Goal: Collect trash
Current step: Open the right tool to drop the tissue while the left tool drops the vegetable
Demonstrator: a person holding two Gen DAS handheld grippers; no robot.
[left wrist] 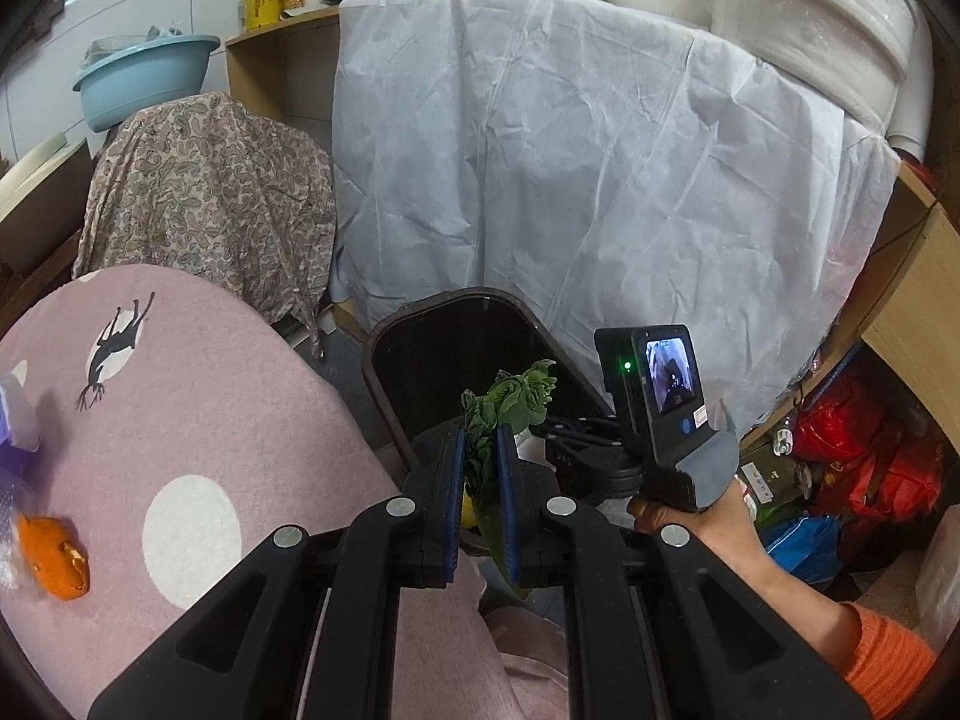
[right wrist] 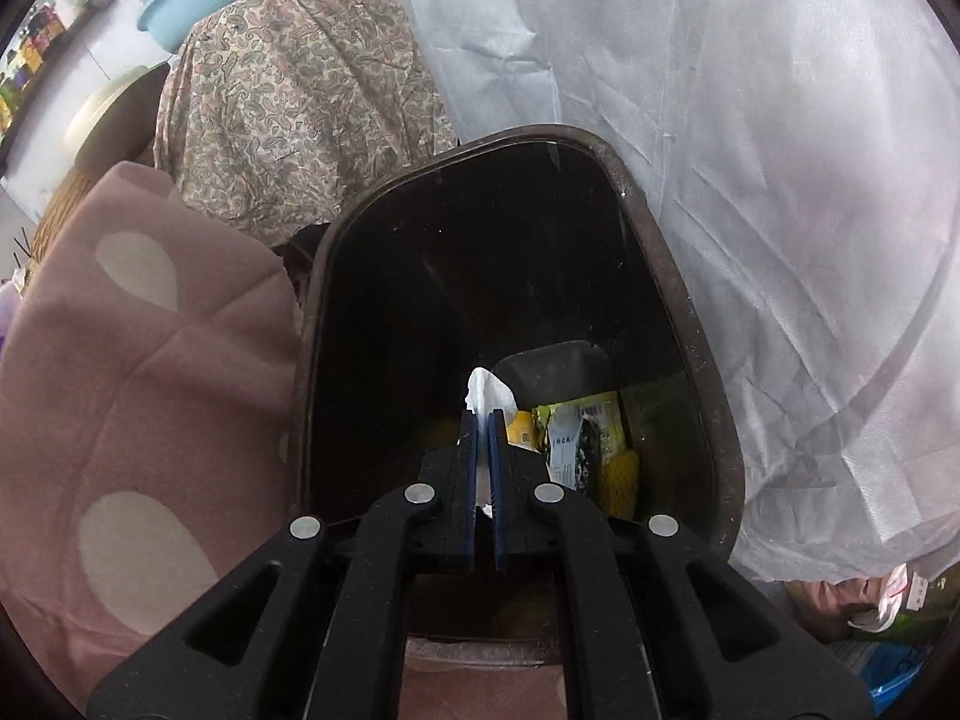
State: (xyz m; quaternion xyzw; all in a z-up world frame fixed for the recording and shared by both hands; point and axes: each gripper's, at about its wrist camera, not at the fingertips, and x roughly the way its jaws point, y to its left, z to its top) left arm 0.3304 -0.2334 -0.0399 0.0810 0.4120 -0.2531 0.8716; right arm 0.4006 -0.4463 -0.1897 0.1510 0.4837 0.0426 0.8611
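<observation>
- Cluttered kitchen corner: a pink spotted cloth (left wrist: 198, 420) covers the table, a white sheet (left wrist: 570, 180) hangs over shelving, and the dark trash bin (right wrist: 678, 276) stands on the floor between them.
- Left gripper (left wrist: 482, 444) has its jaws closed to a narrow gap on a green vegetable leaf (left wrist: 510, 405); the leaf's crinkled top sticks up past the pads, with its stalk running down between them.
- Right gripper (right wrist: 482, 420) is pinched nearly flat on a white tissue (right wrist: 489, 393), poised over the bin's mouth, its tip well inside the rim line.
- Inside the bin lie yellow snack wrappers (right wrist: 576, 432) at the bottom; plenty of depth remains.
- Risk, left side: the leaf appears to sit near the bin's near rim, so letting go here may drop it on the rim, the cloth or the floor. It is limp and may cling to a pad.
- Risk, right side: the tissue is light and may stick to the pads or drift on release.
- Crowding: both grippers share the same opening, with the right gripper's body (left wrist: 654, 396) just beside the leaf; a sideways move could knock them together.
- Room: the table edge is close on the left, the sheet close behind and right; free space is mainly straight above the bin.
- An orange peel (left wrist: 54, 558) waits on the cloth.
</observation>
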